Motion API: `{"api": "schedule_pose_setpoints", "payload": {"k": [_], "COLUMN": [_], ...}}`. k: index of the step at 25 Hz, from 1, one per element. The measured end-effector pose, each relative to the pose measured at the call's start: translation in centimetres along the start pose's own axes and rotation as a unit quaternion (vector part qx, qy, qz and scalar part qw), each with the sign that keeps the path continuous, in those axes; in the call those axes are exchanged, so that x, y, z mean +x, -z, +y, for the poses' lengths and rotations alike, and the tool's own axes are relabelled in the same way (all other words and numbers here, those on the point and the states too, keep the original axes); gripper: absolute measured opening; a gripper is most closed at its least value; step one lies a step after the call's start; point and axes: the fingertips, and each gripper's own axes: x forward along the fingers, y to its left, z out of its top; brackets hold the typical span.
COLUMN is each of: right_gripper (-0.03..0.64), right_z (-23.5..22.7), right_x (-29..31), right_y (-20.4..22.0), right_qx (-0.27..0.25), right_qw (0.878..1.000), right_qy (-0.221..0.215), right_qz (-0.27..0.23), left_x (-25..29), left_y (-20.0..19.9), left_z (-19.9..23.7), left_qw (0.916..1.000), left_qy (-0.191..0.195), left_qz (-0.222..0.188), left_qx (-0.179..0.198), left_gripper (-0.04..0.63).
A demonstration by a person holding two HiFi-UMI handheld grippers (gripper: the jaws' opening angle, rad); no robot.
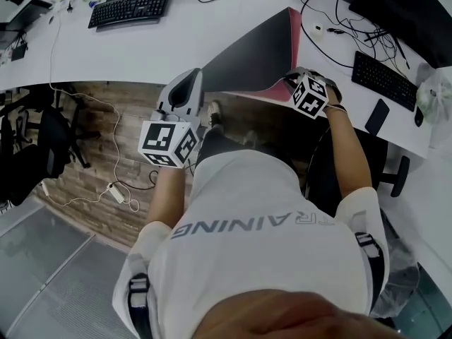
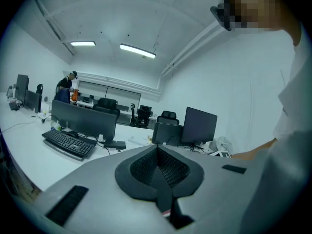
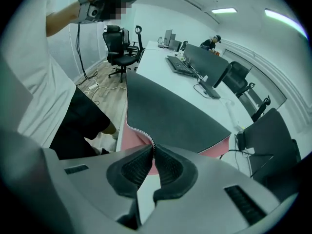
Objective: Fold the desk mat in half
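Observation:
The desk mat (image 1: 254,55), dark on top and pink underneath, lies on the white desk (image 1: 162,44) with its near edge raised, so the pink shows along the near and right sides. My right gripper (image 1: 289,80) is shut on the mat's near right corner. In the right gripper view the stitched mat edge (image 3: 146,135) sits pinched between the pads of the gripper (image 3: 154,147), and the mat (image 3: 170,106) stretches away. My left gripper (image 1: 198,76) is at the near left corner. Its jaws (image 2: 157,147) meet with a dark strip and a pink sliver between them.
A keyboard (image 1: 131,7) lies at the back left of the desk, and another keyboard (image 1: 383,78) and a phone (image 1: 378,116) lie to the right. Cables run behind the mat. A power strip (image 1: 116,191) and an office chair (image 1: 42,136) stand on the floor.

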Motion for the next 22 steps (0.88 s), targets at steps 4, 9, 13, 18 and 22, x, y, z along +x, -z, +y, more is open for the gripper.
{"api": "schedule_pose_setpoints", "payload": {"k": [4,9,13,18,22], "right_gripper": [0.035,0.037,0.039,0.082,0.084], "right_z": [2.5,5.2,6.3,6.7,6.9], "right_x": [1.6,2.9,3.7,3.9,2.5], "right_y": [2.0,3.1,3.7,5.4,6.6], "right_qx": [0.031,0.084,0.111,0.131,0.159], "right_qw": [0.999,0.995,0.993,0.989,0.985], "right_qy": [-0.012,-0.031,-0.026,-0.023,-0.019], "right_qz": [0.02,0.03,0.031,0.056,0.063], "left_x": [-0.2,-0.3,-0.3,-0.6,-0.8], "left_y": [0.1,-0.1,0.0,-0.2,-0.3], "left_z": [-0.6,-0.8,-1.0,-1.1,-1.0], "left_qw": [1.0,0.9999,0.9998,0.9998,0.9998], "left_qy": [0.003,0.01,0.015,0.019,0.018], "left_qz": [0.003,0.003,0.006,0.004,0.002], "left_qx": [0.004,0.008,0.009,0.011,0.011], "left_gripper": [0.028,0.028,0.028,0.028,0.028]}}
